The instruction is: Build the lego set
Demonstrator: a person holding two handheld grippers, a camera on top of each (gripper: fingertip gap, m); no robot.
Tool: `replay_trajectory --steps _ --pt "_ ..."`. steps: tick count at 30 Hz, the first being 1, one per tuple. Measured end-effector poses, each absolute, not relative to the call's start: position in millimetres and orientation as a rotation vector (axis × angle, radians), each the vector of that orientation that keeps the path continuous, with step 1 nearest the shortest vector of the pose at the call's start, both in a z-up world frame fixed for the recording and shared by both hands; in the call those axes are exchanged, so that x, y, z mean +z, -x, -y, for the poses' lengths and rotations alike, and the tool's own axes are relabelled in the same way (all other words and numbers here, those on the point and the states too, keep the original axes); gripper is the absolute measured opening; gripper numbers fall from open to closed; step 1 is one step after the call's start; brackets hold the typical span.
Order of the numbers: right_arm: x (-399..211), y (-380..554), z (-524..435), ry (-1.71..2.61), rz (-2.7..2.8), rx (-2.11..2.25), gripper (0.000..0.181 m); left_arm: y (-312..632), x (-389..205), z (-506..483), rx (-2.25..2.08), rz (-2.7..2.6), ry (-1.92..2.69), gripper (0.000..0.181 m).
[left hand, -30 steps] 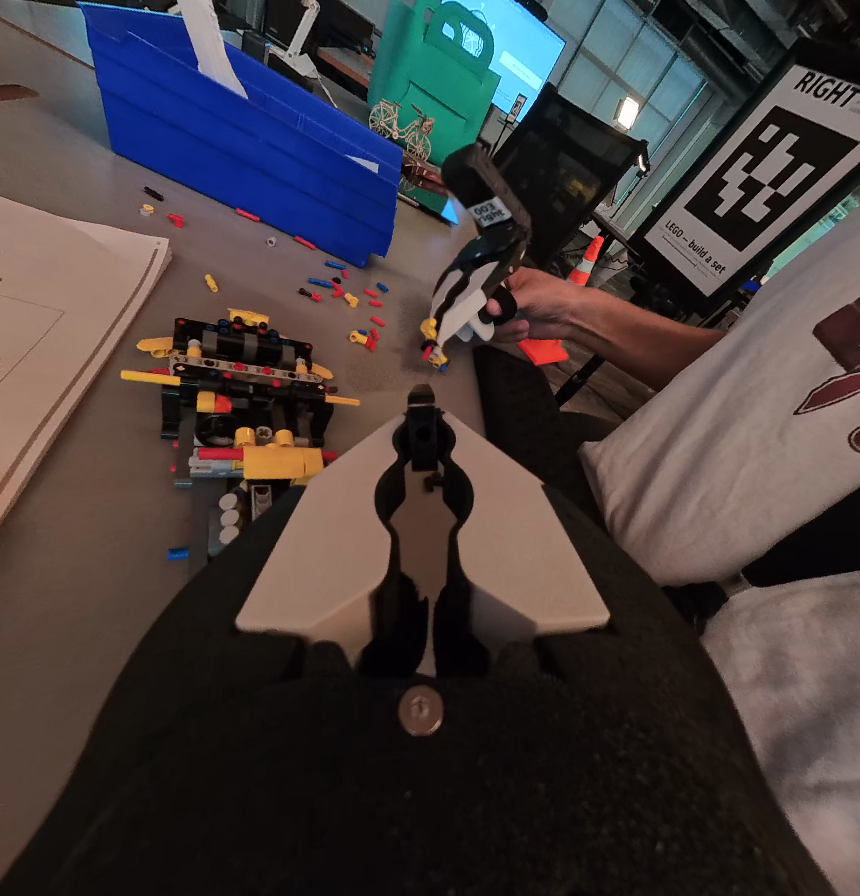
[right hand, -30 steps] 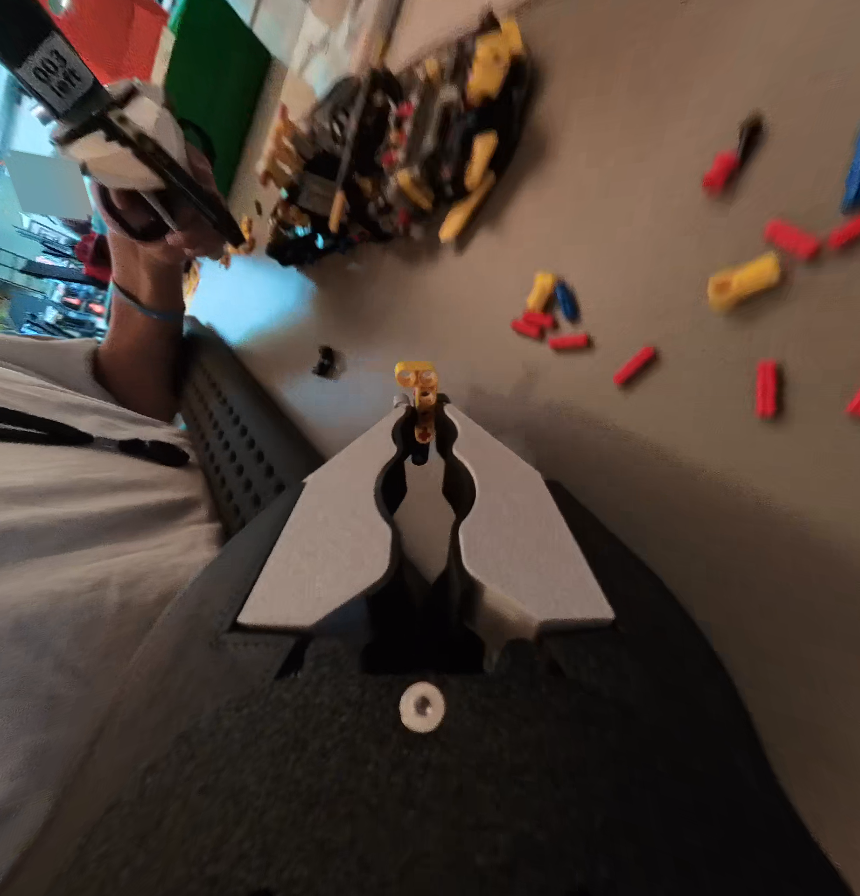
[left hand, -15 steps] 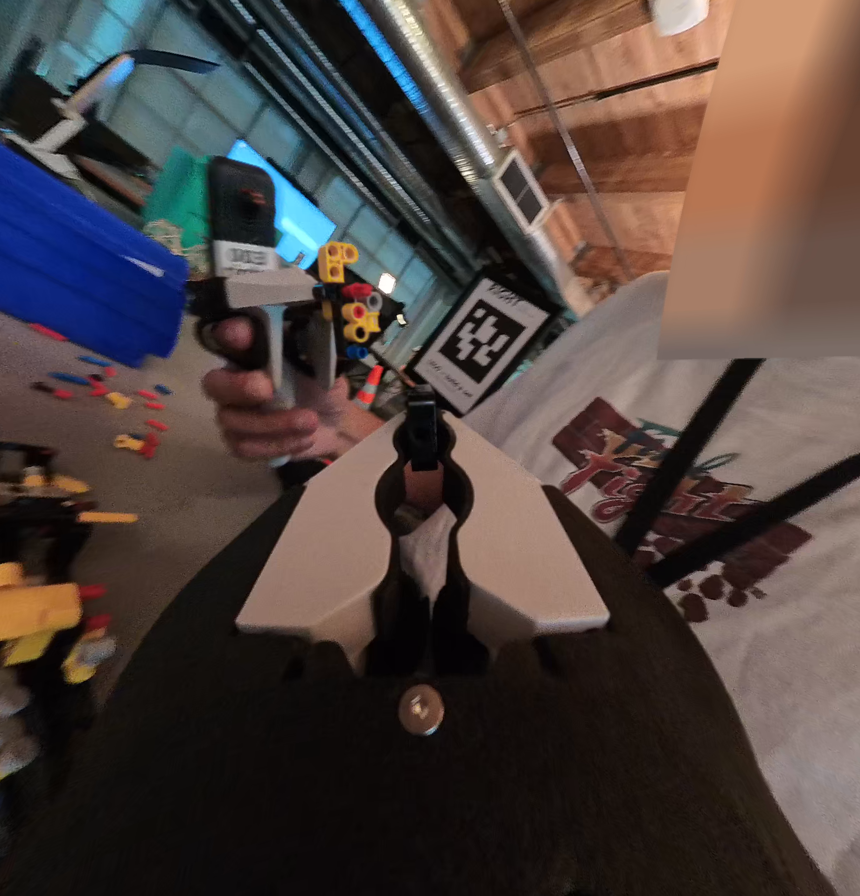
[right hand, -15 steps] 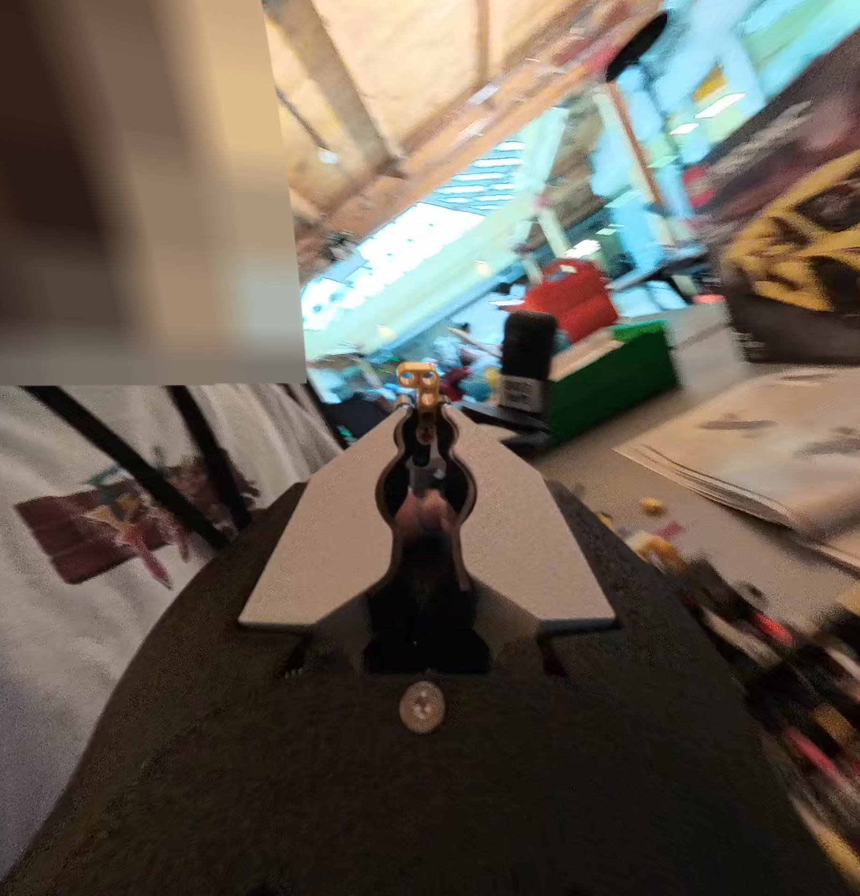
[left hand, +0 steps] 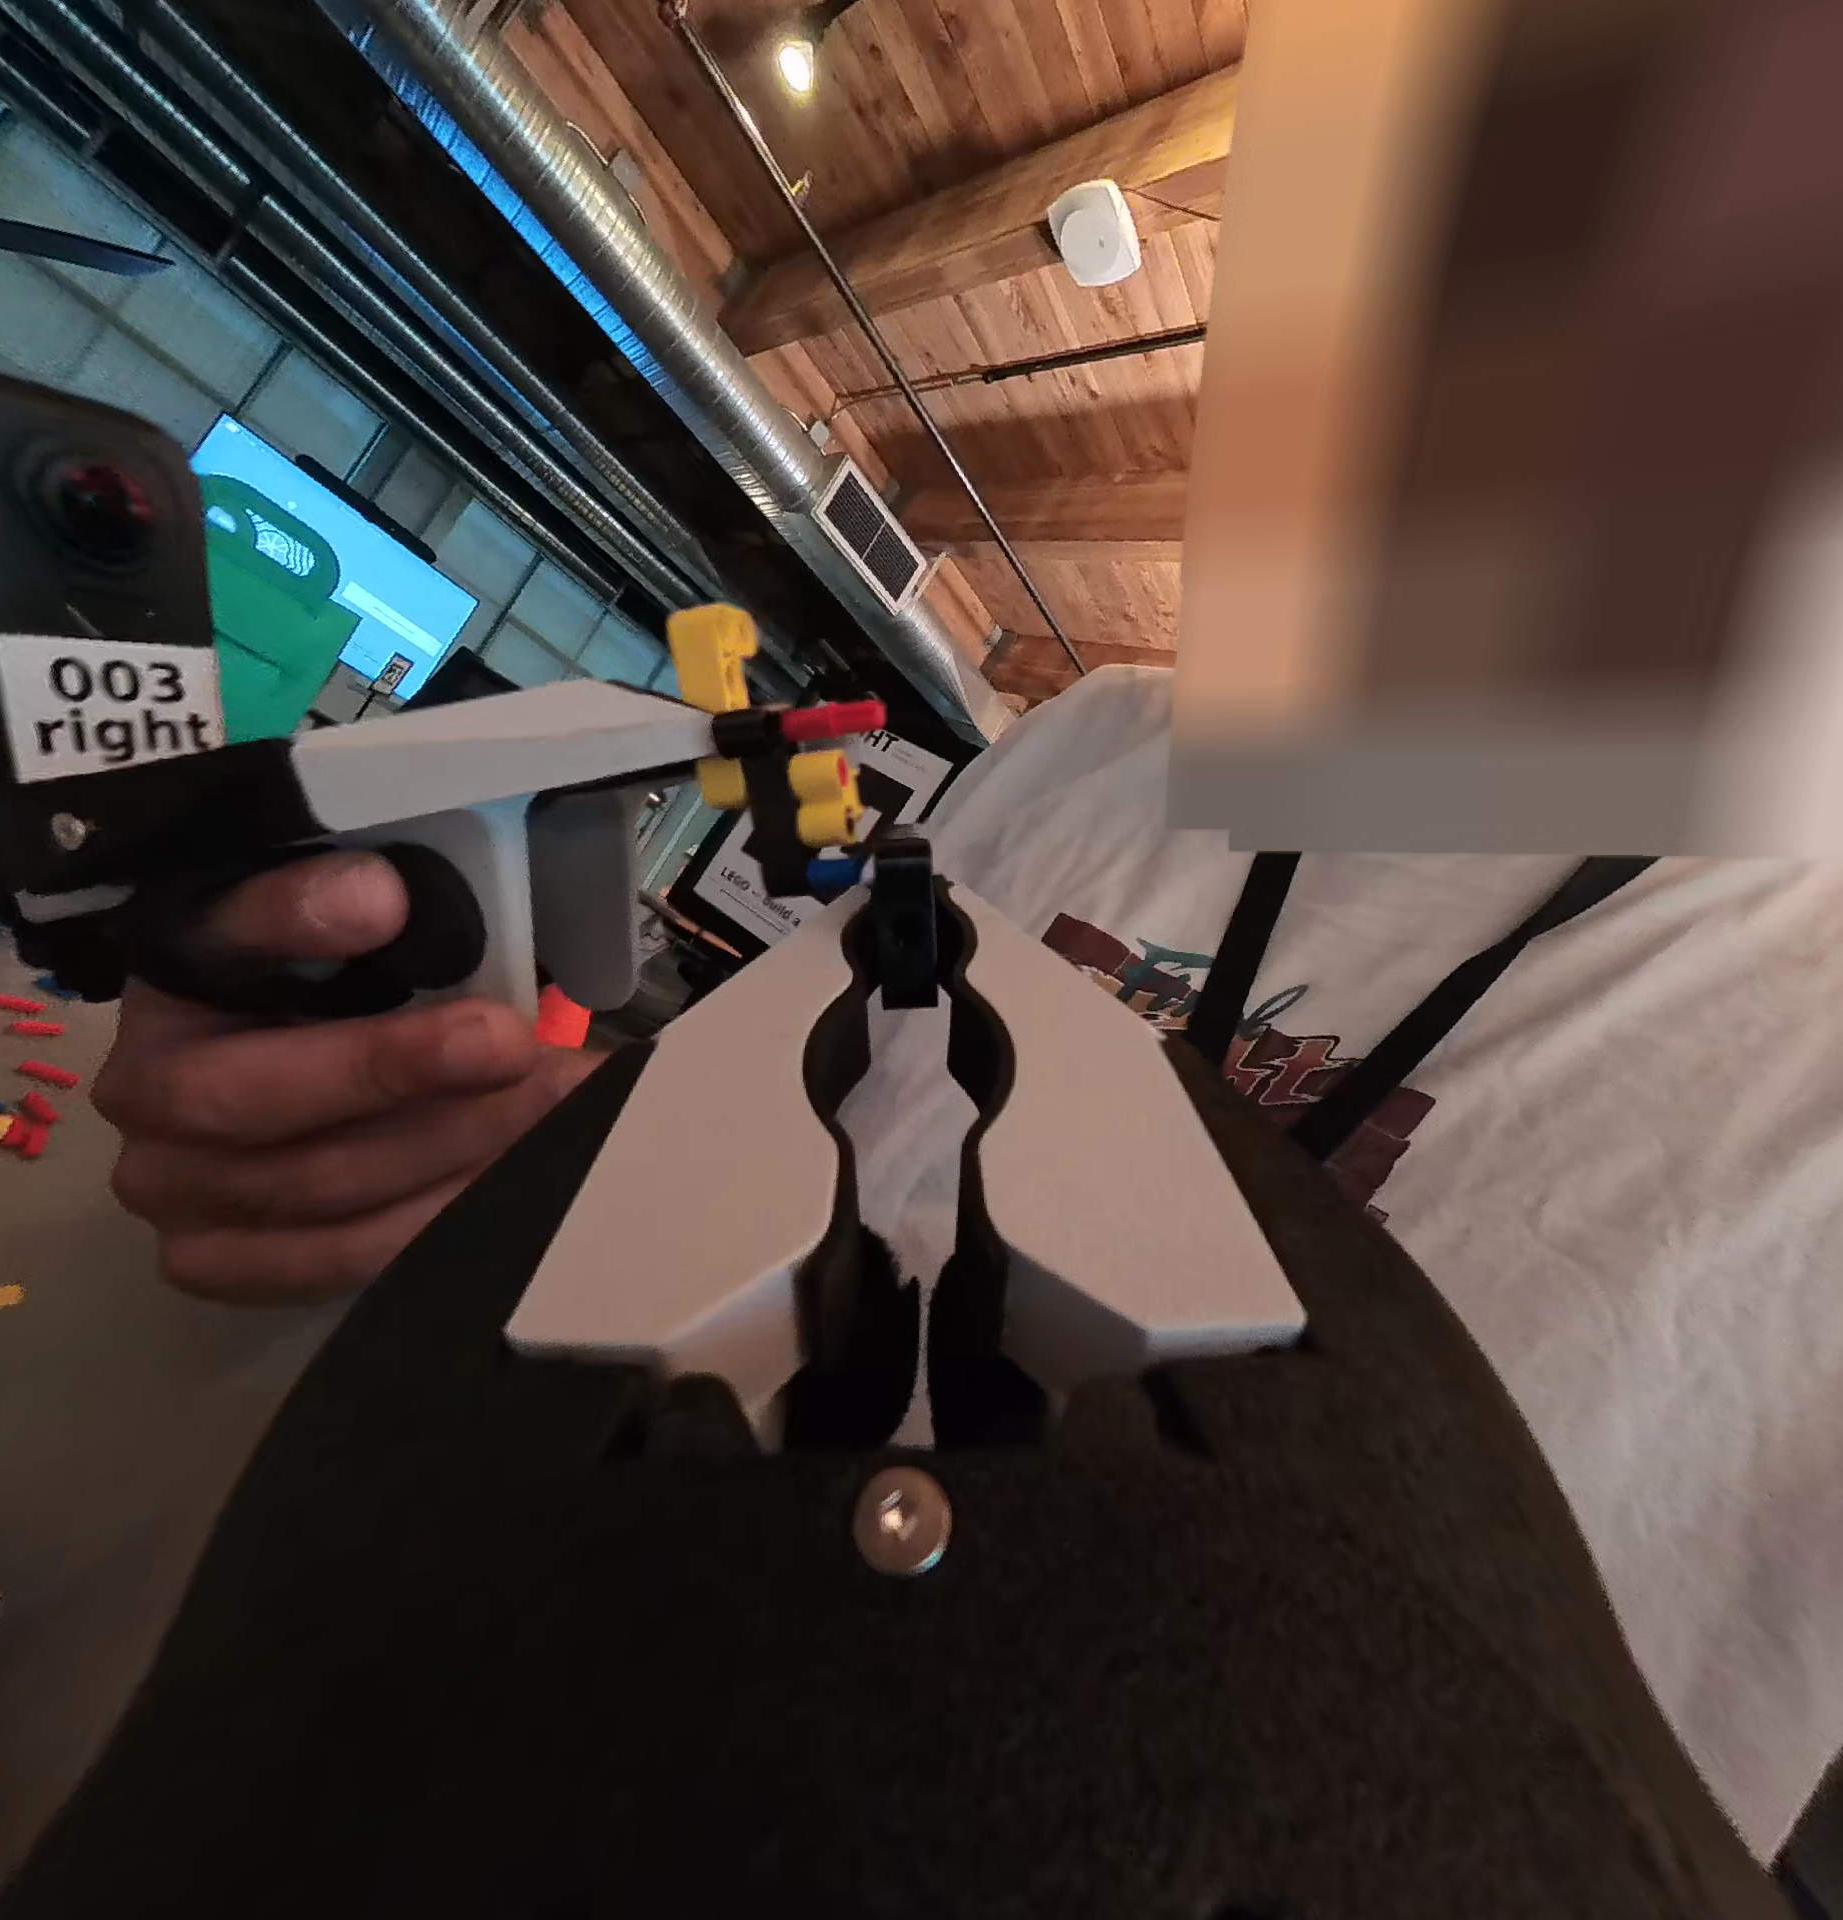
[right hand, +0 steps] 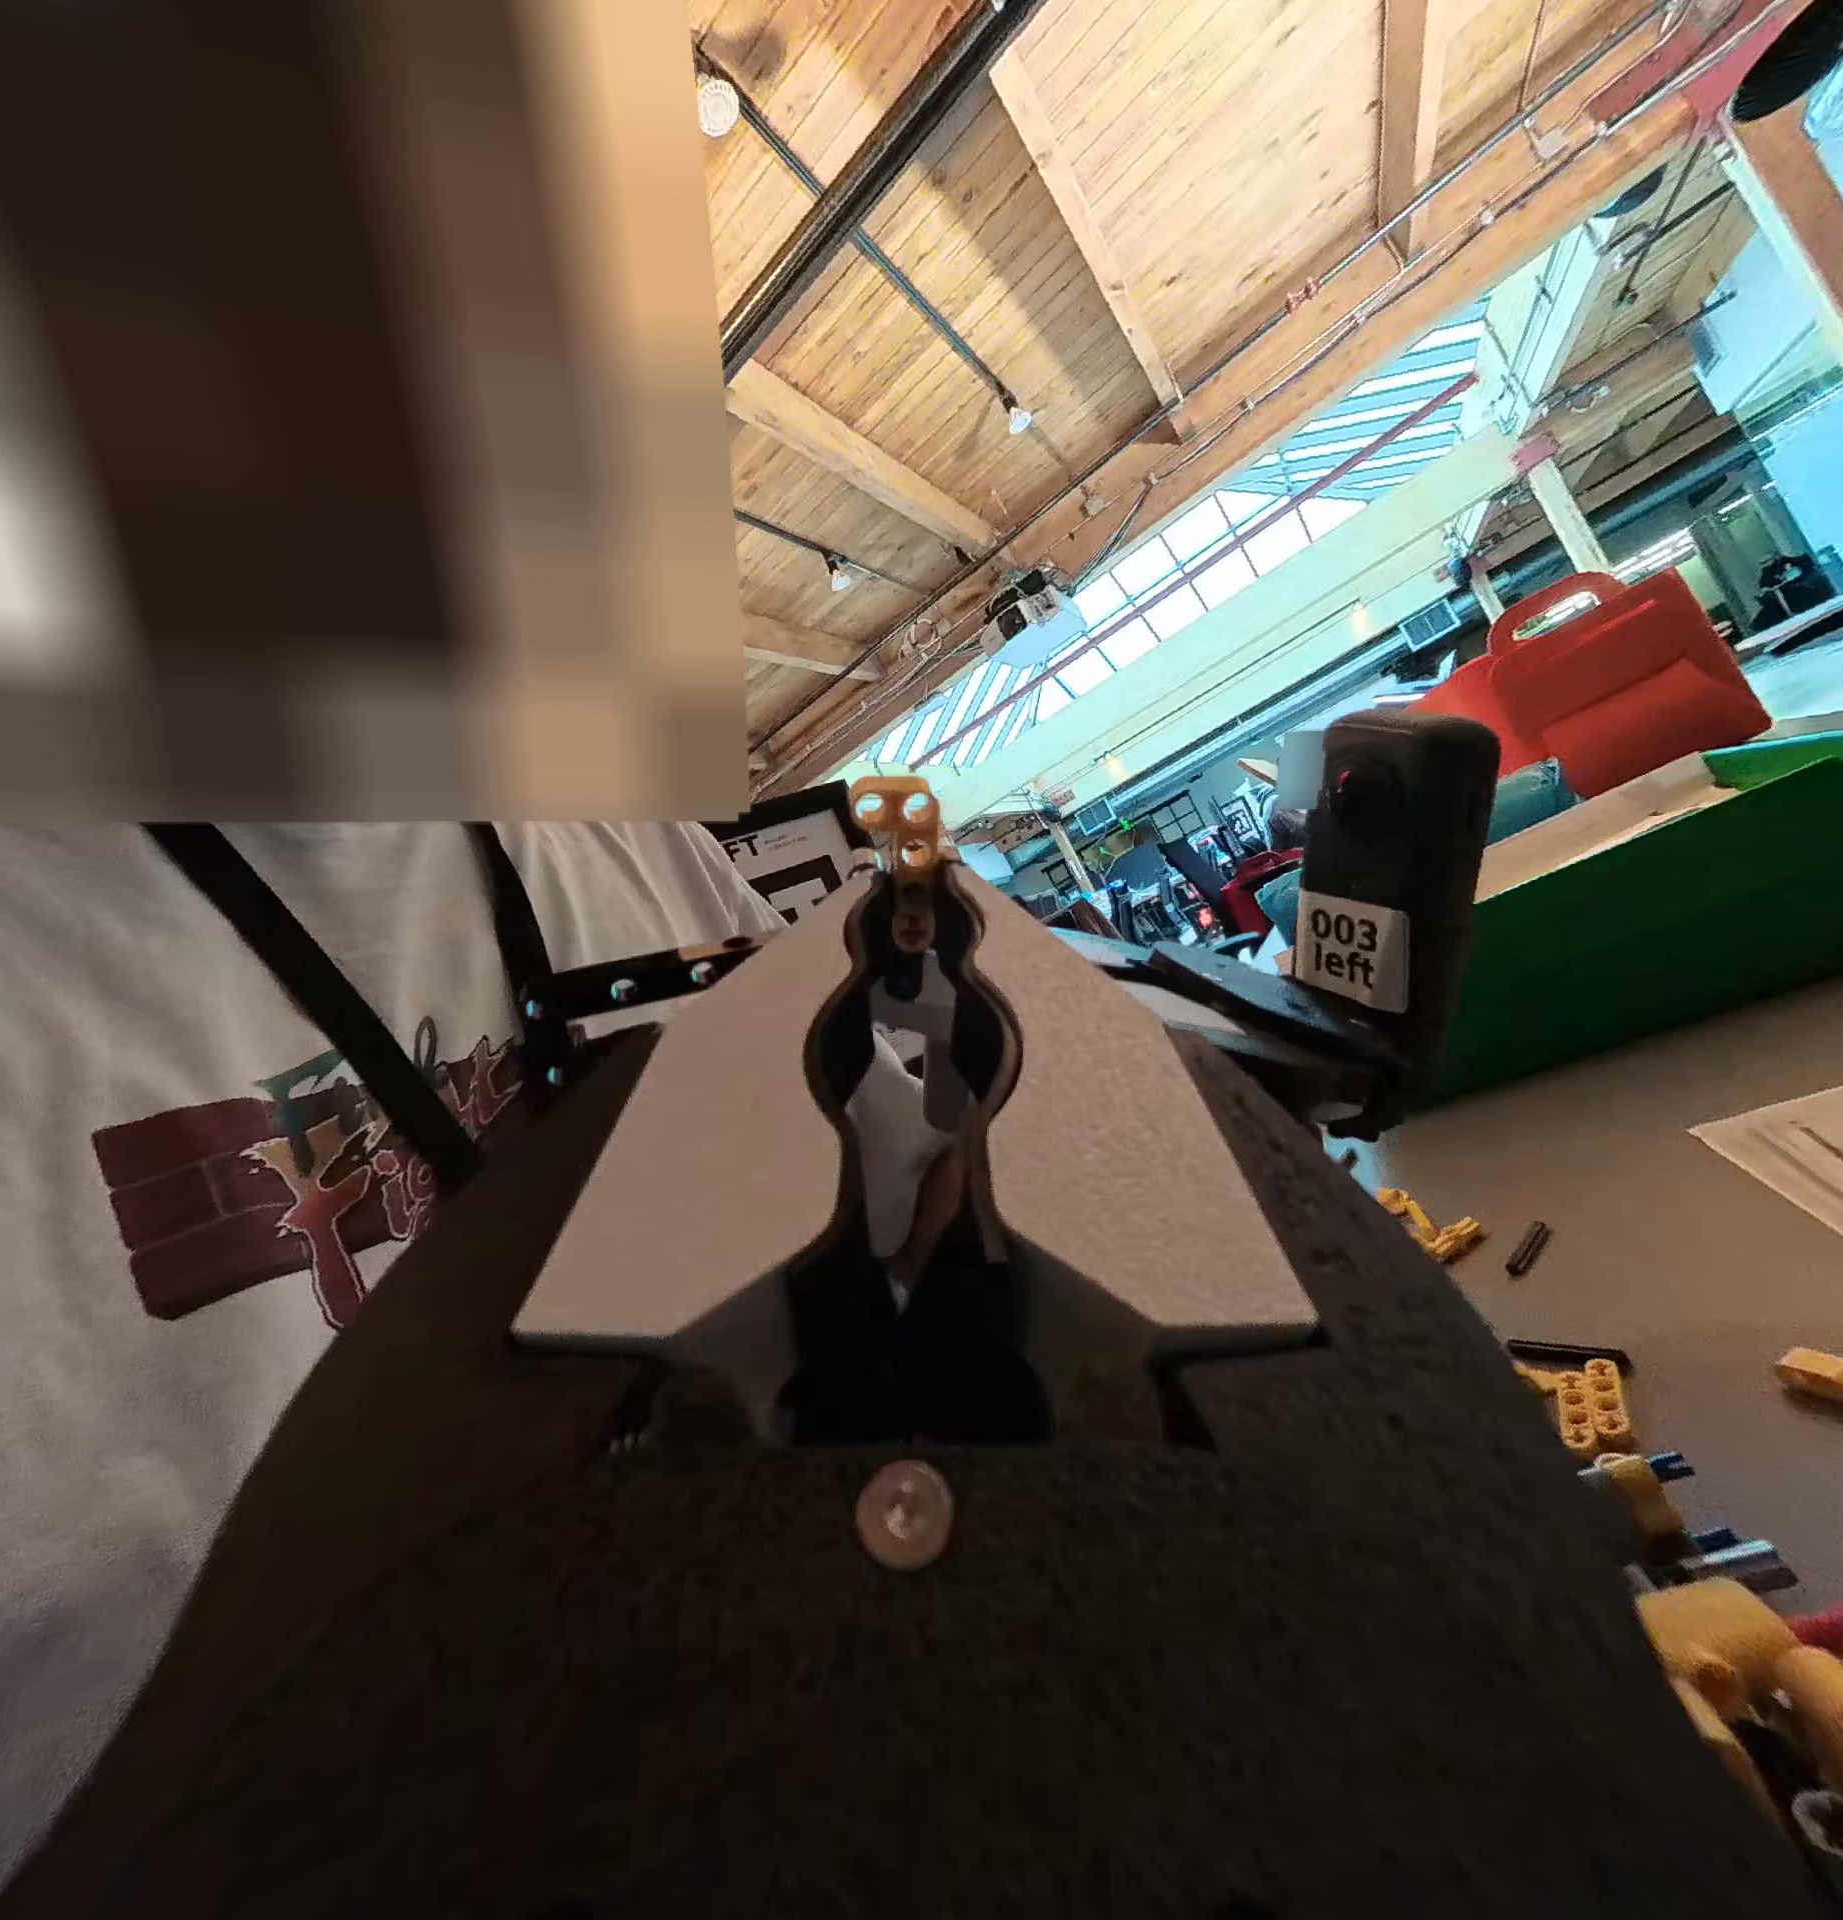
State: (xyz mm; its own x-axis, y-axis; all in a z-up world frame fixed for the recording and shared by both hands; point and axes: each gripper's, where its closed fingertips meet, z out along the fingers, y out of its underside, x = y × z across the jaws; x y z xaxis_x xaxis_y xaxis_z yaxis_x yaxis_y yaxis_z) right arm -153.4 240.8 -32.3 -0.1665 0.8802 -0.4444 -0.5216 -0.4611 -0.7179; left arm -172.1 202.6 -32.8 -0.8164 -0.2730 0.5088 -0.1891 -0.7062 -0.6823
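**Both grippers raised, each clamped on a piece**

We hold both grippers up off the table (right hand: pixel 1675 1226), pointed back toward our own white shirt (left hand: pixel 1519 1091).

The left gripper (left hand: pixel 904 914) has its jaws pressed together on a small black piece (left hand: pixel 901 935), which stands upright between the tips and pokes a little past them.

The right gripper (right hand: pixel 901 883) is closed on a small sub-assembly (left hand: pixel 782 758). In the left wrist view we see it from the side: a yellow connector on top, a red pin pointing away from the fingers, black and yellow parts below, and a bit of blue at the bottom. The black piece sits just under that blue end, very close; whether they touch we cannot say from this angle. In the right wrist view only the yellow top, with its round holes, shows clearly above the tips.

Our hand (left hand: pixel 304 1091) wraps the right gripper's handle.

On the table, at the right edge of the right wrist view, lies part of the built model (right hand: pixel 1748 1704), blurred, with loose yellow and black parts (right hand: pixel 1592 1403) near it and a paper booklet (right hand: pixel 1810 1153) beyond. Small red pins (left hand: pixel 23 1039) lie scattered at the left edge of the left wrist view.
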Motion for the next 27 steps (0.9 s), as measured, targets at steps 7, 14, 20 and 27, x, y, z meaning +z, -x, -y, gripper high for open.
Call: replay_trajectory --steps 7,14,20,27 --pt "-28.8 160.2 -239.1 1.015 0.455 1.867 0.007 176.4 -31.1 -198.8 -2.716 -1.208 0.888 0.007" --pt "-27.7 163.0 -234.3 1.004 0.441 1.862 0.007 176.3 -34.1 -192.6 -2.689 -1.263 0.879 0.007" --pt "-27.6 160.5 -230.3 1.027 0.482 1.884 0.008 173.2 -37.8 -191.0 -2.687 -1.271 0.902 0.007" --pt "-54.9 140.4 -238.5 1.425 0.546 1.639 0.007 171.9 -49.8 -206.2 -2.545 -1.319 1.026 0.007"
